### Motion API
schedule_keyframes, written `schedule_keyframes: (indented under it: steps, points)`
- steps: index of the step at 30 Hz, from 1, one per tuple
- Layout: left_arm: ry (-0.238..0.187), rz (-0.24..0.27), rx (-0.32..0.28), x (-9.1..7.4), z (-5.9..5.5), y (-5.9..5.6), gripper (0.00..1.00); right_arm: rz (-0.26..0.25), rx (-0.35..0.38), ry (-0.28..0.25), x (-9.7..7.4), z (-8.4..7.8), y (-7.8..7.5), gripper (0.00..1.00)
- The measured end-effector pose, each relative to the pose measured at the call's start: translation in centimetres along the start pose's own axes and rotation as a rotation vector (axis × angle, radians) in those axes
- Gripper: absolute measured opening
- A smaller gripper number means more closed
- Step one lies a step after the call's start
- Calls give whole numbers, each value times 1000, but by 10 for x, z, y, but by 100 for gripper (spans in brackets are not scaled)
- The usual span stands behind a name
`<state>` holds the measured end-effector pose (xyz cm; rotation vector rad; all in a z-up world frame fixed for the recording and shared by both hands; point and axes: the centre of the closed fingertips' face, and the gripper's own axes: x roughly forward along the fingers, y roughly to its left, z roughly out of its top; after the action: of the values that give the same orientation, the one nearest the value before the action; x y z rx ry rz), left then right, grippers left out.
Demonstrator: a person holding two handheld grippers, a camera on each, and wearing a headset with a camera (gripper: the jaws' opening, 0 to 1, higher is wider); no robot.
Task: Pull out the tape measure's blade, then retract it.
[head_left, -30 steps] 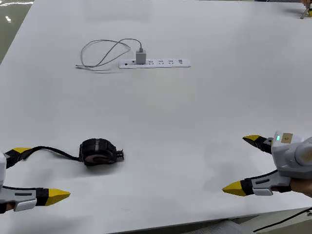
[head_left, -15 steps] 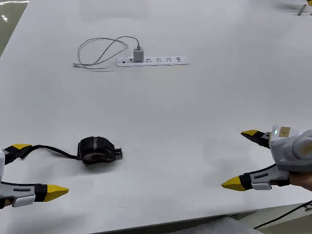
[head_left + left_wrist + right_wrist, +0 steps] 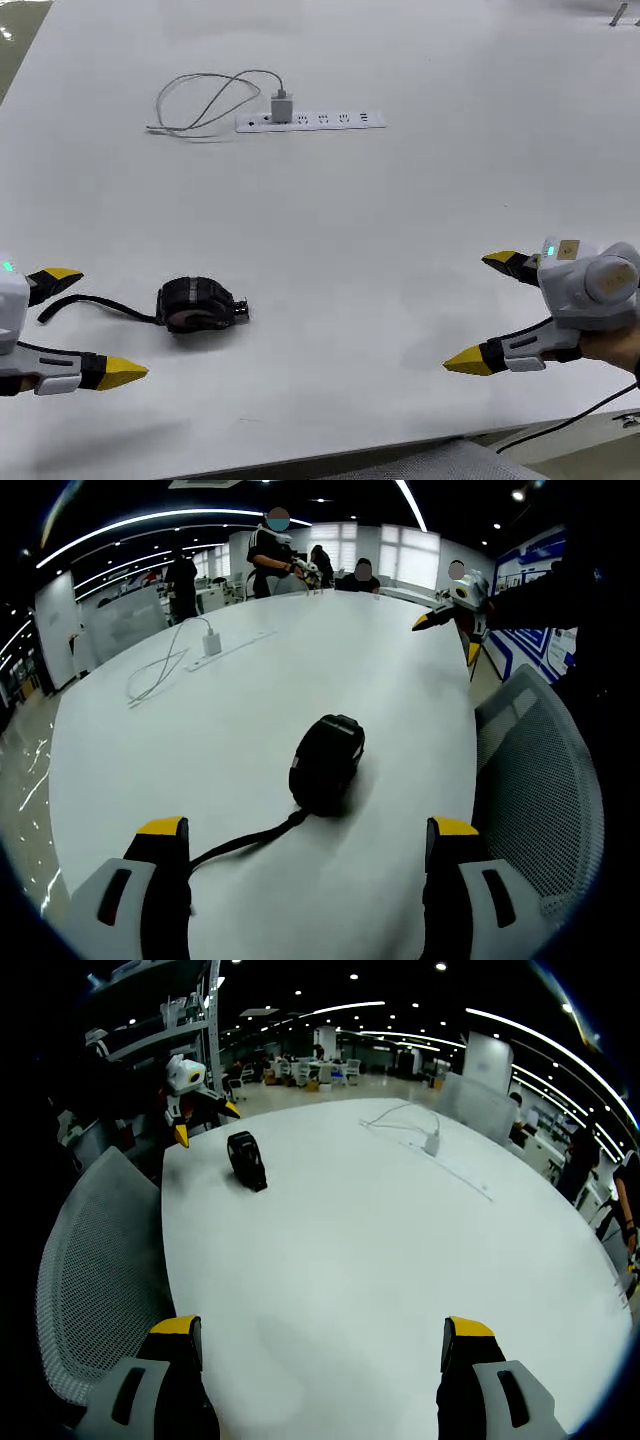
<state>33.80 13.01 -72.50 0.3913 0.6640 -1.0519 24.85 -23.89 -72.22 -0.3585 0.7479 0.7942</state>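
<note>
We see a white table (image 3: 400,250) spanning nearly the whole head view, with a grey mesh chair (image 3: 90,1260) at its near edge on the left of the right gripper view. At the lower right of the head view, the right gripper (image 3: 478,310) sits low over bare tabletop, its yellow-tipped jaws spread wide with nothing between them. At the lower left, the left gripper (image 3: 100,322) has its jaws just as wide apart, also gripping nothing. In the upper left of the head view a white power strip (image 3: 310,121) lies flat, and a pale cable (image 3: 205,100) loops away from it to the left. The black tape measure (image 3: 195,304) rests on the table at lower left, just right of the left gripper's jaw tips and well apart from the right gripper; we see no blade drawn out of it. Its black strap (image 3: 95,304) trails left into the gap between the left gripper's jaws; we cannot tell whether it touches either jaw. A small grey charger (image 3: 281,105) stands plugged into the strip's left end.
</note>
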Motion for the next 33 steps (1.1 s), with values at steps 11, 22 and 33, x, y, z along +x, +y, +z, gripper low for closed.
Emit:
schedule_keyframes:
  steps: [11, 22, 33]
  points:
    - [9, -38, 58, 6, 21, 5, 95, 17, -30, -12, 6, 23, -4, 99]
    - [50, -114, 143, 22, 32, -8, 92, 64, -65, 1, 19, 34, 0, 99]
    - [91, -175, 204, 33, 34, -17, 86, 99, -101, 5, 30, 46, 1, 99]
